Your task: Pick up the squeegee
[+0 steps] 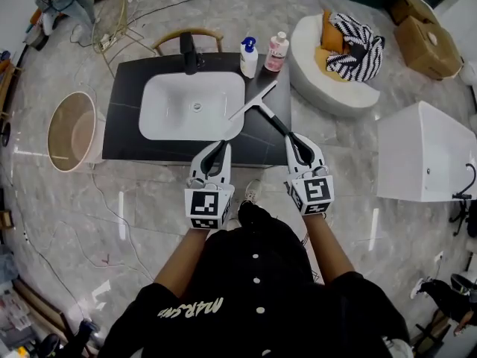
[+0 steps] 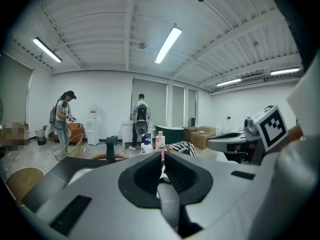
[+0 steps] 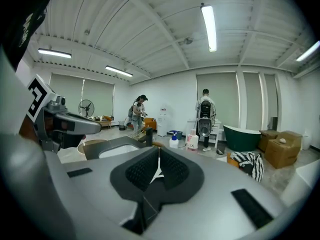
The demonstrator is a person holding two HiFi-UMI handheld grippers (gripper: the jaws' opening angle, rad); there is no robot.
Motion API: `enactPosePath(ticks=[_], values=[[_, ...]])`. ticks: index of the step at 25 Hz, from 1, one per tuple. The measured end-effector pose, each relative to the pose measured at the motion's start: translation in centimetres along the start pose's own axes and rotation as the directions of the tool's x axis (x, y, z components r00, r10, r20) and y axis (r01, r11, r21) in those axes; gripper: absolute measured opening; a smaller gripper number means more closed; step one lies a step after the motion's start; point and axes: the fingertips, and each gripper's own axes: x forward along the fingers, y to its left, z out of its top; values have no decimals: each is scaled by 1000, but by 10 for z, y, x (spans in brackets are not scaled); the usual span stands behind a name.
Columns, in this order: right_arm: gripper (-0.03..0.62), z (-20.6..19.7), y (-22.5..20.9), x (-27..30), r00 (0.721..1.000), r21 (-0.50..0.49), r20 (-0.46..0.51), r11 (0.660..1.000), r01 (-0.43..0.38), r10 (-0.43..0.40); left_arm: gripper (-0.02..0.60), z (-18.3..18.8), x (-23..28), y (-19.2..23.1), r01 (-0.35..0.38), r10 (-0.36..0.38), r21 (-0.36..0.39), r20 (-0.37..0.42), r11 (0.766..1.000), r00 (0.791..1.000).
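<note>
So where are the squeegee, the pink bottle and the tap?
squeegee [image 1: 257, 104], head view, where blade meets handle
pink bottle [image 1: 277, 52], head view, on its body
tap [image 1: 189, 54], head view, on its black body

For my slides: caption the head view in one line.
Left hand-held gripper and right hand-held gripper, jaws shut, poised before a squeegee on a black vanity top beside its white basin.

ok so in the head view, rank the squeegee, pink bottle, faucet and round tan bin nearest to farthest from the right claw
From the right claw:
1. squeegee, just ahead on the counter, handle end by the claw tip
2. pink bottle, at the counter's back edge
3. faucet, same back edge, further left
4. round tan bin, on the floor, far left
</note>
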Motion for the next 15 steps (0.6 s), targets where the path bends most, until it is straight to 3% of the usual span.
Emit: enactPosePath(ticks=[8,15], values=[[-2,-3,-33,50,999,22,-27,999,-34,34,25,7,53,15,-29,29,-13,-22,999,999],[-2,6,-36,76,997,6,-34,997,-72,72,25,16,64,27,-57,57,-19,-17,998,998]])
